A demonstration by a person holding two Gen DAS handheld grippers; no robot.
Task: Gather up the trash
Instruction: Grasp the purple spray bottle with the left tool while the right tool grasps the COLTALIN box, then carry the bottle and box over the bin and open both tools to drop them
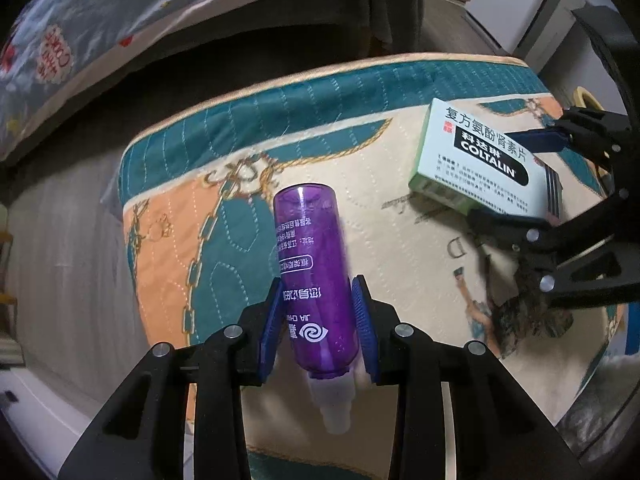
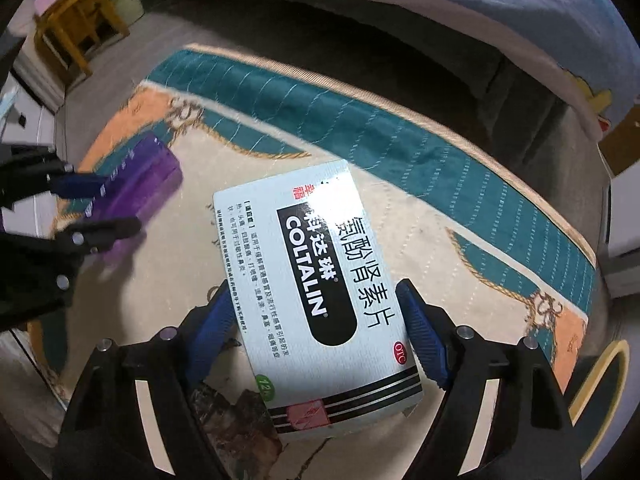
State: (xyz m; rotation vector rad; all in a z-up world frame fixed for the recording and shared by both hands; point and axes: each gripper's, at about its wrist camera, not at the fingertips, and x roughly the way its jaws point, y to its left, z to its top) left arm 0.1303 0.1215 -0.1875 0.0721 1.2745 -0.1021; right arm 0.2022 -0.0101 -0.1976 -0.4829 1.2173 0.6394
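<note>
A purple spray bottle (image 1: 316,248) with a clear nozzle hangs cap-down between the blue pads of my left gripper (image 1: 318,284), which is shut on its lower body above the rug. In the right wrist view the same bottle (image 2: 140,188) and left gripper (image 2: 116,204) show blurred at the left edge. A white medicine box (image 2: 320,300) marked COLTALIN lies face up between the pads of my right gripper (image 2: 314,289), and both pads sit against its long edges. The left wrist view shows that box (image 1: 480,160) at the right with the right gripper (image 1: 496,178) around it.
A quilted rug (image 1: 400,240) in teal, cream and orange covers the floor under both grippers. A bed with a patterned cover (image 1: 80,20) runs along the far side. A wooden stool (image 2: 80,12) stands far left, a yellow ring (image 2: 612,356) lies by the rug's right edge.
</note>
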